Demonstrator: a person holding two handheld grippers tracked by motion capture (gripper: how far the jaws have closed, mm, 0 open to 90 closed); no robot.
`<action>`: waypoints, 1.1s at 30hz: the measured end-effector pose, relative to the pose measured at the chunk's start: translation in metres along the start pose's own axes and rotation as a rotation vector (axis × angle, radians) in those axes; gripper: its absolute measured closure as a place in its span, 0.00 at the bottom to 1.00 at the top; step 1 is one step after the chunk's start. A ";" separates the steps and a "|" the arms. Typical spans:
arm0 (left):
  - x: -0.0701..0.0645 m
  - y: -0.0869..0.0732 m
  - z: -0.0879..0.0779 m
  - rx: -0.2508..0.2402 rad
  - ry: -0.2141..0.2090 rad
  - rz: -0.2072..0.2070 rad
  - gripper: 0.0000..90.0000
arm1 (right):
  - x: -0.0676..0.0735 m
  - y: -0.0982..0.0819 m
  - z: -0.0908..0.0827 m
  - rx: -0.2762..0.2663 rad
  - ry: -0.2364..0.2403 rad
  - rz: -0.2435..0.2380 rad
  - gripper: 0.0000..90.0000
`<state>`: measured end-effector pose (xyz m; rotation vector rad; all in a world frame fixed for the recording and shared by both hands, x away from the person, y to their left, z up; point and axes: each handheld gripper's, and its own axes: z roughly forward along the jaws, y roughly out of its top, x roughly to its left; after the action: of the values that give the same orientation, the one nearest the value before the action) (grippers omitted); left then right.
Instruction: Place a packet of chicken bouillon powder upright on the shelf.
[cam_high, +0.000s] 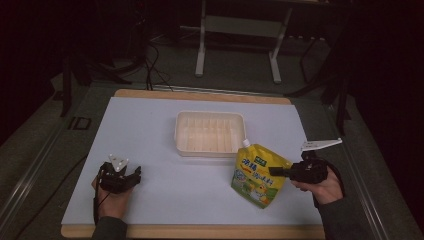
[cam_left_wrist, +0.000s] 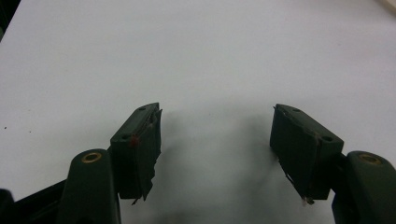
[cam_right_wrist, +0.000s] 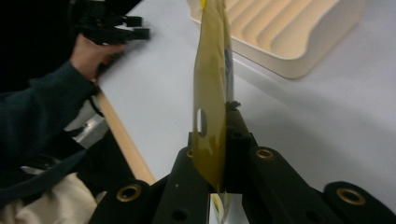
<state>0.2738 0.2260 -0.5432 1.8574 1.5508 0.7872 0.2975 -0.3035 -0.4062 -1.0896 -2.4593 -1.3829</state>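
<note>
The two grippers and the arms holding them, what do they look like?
Both the left gripper and right gripper are black, each topped by a pale grey three-cornered plate. The jaws are blocky black pads on arms with brass-coloured rivets. A black cable trails from each. The person wears dark sleeves.

The yellow pouch (cam_high: 258, 174) bears printed lettering, too small and blurred to read.

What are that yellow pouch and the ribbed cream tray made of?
The yellow spouted pouch looks like thin, flexible printed plastic film: glossy, and edge-on in the right gripper view it is a flat sheet with a punched hole. The cream tray seems moulded rigid plastic, matte, with even ridges and rounded corners.
</note>
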 end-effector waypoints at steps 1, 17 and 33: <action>0.000 0.000 0.000 0.000 0.000 0.001 0.37 | 0.000 0.000 0.000 0.000 0.000 0.000 1.00; 0.000 0.000 0.000 -0.002 0.001 -0.001 0.37 | 0.010 0.002 0.005 -0.189 0.038 -0.004 1.00; 0.000 0.000 -0.001 -0.003 0.002 -0.002 0.37 | 0.021 0.006 0.015 -0.317 -0.015 -0.067 1.00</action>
<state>0.2733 0.2262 -0.5429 1.8537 1.5516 0.7905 0.2896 -0.2791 -0.4016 -1.0843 -2.3600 -1.8386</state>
